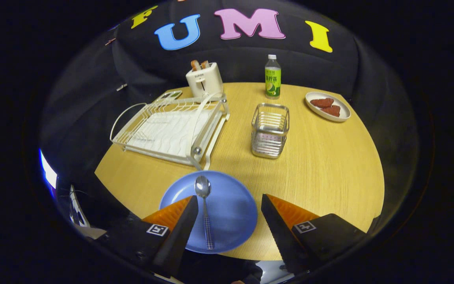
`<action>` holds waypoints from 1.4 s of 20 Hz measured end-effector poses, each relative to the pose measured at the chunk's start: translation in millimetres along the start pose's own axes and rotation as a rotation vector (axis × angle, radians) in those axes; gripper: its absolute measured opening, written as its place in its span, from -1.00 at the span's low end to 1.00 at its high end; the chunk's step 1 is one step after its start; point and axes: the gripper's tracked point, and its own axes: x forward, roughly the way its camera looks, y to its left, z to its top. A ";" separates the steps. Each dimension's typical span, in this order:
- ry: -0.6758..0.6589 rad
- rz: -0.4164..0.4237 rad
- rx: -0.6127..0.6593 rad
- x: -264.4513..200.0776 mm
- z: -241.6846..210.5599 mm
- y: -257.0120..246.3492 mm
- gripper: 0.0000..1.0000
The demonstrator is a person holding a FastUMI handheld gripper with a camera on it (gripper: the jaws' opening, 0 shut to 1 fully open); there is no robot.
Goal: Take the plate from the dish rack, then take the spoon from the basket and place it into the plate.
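A blue plate (231, 205) lies flat on the round wooden table, near its front edge. On the plate rests a metal spoon (205, 209), bowl pointing away, handle toward me. My gripper (229, 199) hovers above the plate, open, its fingers spread wide with nothing between them. The left finger (179, 228) sits just left of the spoon's handle. Beyond the plate stands the white wire dish rack (172, 128), bare of dishes. Right of it is the metal mesh basket (270, 130).
A white toaster (204, 81) with toast stands behind the rack, with a phone (170, 95) beside it. A green drink bottle (272, 77) is at the back. A small white plate with reddish pieces (328, 106) sits back right. Bare tabletop (329, 169) stretches right of the basket.
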 end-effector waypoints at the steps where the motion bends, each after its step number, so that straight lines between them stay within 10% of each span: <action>1: -0.037 -0.011 -0.002 -4.7 17.4 -3.7 0.98; 16: -0.487 -0.067 -0.144 -118.0 218.8 13.2 0.97; 28: -0.541 -0.091 -0.170 -127.8 237.5 18.9 0.97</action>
